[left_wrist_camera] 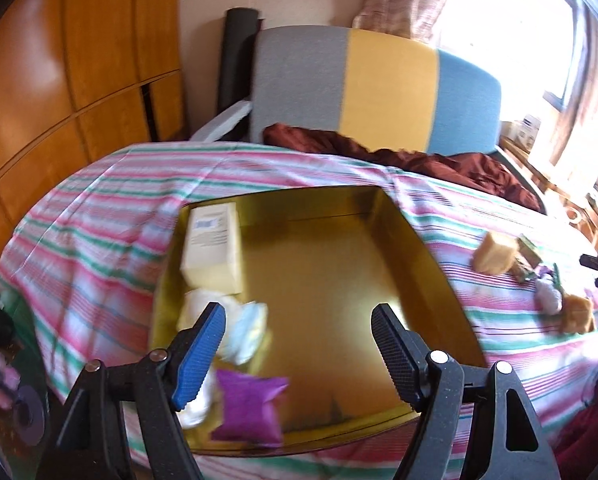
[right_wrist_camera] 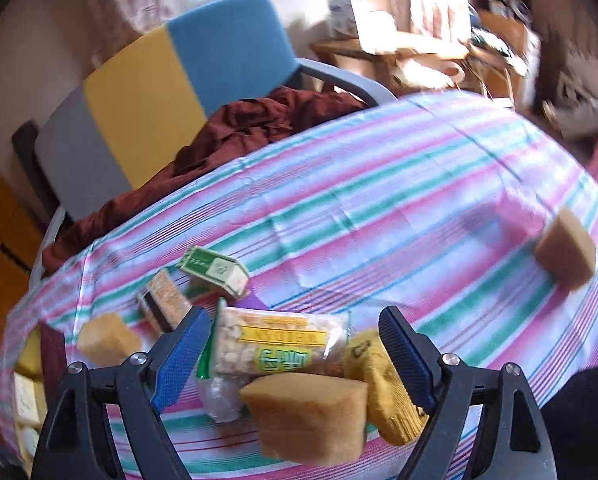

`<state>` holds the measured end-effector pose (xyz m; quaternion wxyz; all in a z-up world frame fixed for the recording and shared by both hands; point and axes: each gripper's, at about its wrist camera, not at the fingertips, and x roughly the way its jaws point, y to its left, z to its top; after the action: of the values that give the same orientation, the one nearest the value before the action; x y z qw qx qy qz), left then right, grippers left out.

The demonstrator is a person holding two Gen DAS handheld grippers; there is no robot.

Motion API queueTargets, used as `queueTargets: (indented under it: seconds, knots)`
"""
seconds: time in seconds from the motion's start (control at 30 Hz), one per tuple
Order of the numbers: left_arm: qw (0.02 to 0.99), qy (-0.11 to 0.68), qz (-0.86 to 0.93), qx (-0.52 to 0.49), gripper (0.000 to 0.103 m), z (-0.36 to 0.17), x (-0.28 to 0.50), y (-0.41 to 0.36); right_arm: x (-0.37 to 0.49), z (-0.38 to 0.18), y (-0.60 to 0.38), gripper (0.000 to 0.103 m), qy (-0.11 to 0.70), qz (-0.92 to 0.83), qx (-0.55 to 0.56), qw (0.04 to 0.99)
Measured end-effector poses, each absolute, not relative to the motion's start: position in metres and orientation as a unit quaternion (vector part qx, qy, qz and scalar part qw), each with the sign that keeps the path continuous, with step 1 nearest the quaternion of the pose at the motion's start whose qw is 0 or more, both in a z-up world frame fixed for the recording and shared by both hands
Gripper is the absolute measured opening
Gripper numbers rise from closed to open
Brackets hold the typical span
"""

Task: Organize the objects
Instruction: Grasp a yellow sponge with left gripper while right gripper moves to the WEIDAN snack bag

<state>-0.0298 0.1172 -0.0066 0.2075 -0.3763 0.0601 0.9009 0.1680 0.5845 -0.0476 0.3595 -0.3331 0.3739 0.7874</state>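
A table under a pink, green and white striped cloth [left_wrist_camera: 99, 216] carries everything. A gold tray [left_wrist_camera: 339, 264] lies flat on the cloth. To the right of the tray, a small heap rests on the cloth: tan sponges [right_wrist_camera: 311, 416], a snack packet [right_wrist_camera: 279, 346], a green-and-white carton [right_wrist_camera: 215, 268] and a yellow glove [right_wrist_camera: 387, 392]. One more sponge [right_wrist_camera: 565, 254] sits farther right, well apart from the tray.

left wrist view: looks forward and down, close over the gold tray [left_wrist_camera: 379, 216] on the striped cloth [left_wrist_camera: 99, 216].
right wrist view: faces forward, low and near the cloth [right_wrist_camera: 379, 184].
shared: striped cloth, tricolour chair [left_wrist_camera: 379, 88] [right_wrist_camera: 147, 92], maroon fabric [left_wrist_camera: 419, 160] [right_wrist_camera: 259, 120].
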Motion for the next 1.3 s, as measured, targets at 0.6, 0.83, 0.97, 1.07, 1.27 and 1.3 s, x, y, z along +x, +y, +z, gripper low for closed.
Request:
queueTargets:
  seconds: [0.6,0.83,0.97,1.07,1.27,1.3]
  knots:
    - [0.38,0.144,0.829,-0.384,0.103,-0.004,-0.012,0.347,0.171,-0.05,0.588,0.088,0.423,0.795,-0.308,0.306]
    - [0.348,0.178,0.821,-0.415,0.103,-0.047,-0.036,0.408,0.174,-0.05,0.592,0.088,0.435,0.797,-0.293,0.3]
    - [0.32,0.164,0.823,-0.44,0.103,-0.066,-0.059,0.427,0.176,-0.052,0.596,0.088,0.447,0.793,-0.286,0.299]
    - [0.307,0.15,0.827,-0.447,0.103,-0.072,-0.072,0.435,0.175,-0.052,0.598,0.088,0.447,0.793,-0.286,0.299]
    - [0.322,0.125,0.818,-0.46,0.078,-0.083,-0.079,0.434,0.167,-0.056,0.602,0.088,0.44,0.788,-0.304,0.306]
    - [0.335,0.125,0.81,-0.465,0.073,-0.085,-0.076,0.435,0.164,-0.057,0.602,0.088,0.437,0.788,-0.309,0.306]
